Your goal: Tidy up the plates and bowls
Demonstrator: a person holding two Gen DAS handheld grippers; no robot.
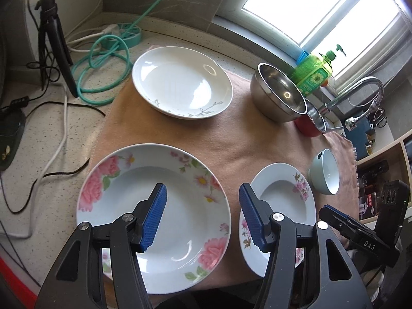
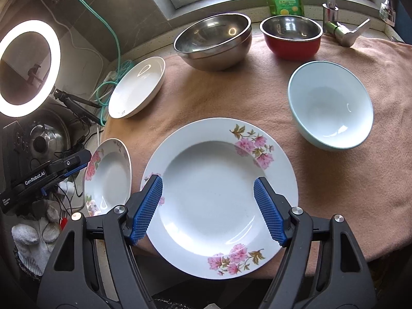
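Left wrist view. The left gripper [image 1: 203,216] hung with its jaws spread wide and nothing between them, above the gap between the large rose plate [image 1: 154,213] and the smaller flowered plate [image 1: 279,219]. Both plates lay flat on the cloth [image 1: 242,139], near each other but apart. Farther back lay the white plate [image 1: 181,82], and to its right the steel bowl [image 1: 279,94], the red bowl [image 1: 312,123] and the pale blue bowl [image 1: 325,171]. The right gripper [image 1: 355,234] showed at the right edge; its jaws could not be read from here.

Right wrist view. The right gripper [image 2: 208,211] was likewise wide open and empty, poised over the smaller flowered plate [image 2: 220,198]. The rose plate [image 2: 108,177] overhung the left end of the cloth.

Step in hand, as judged: taking up a first plate for stacking. Doing it well would likely mean pinching the raised rim at one edge, keeping the plate level, and setting the smaller plate into the larger.

Count: three plates and three bowls; the steel bowl [image 2: 213,42] may be two nested, which could not be settled.
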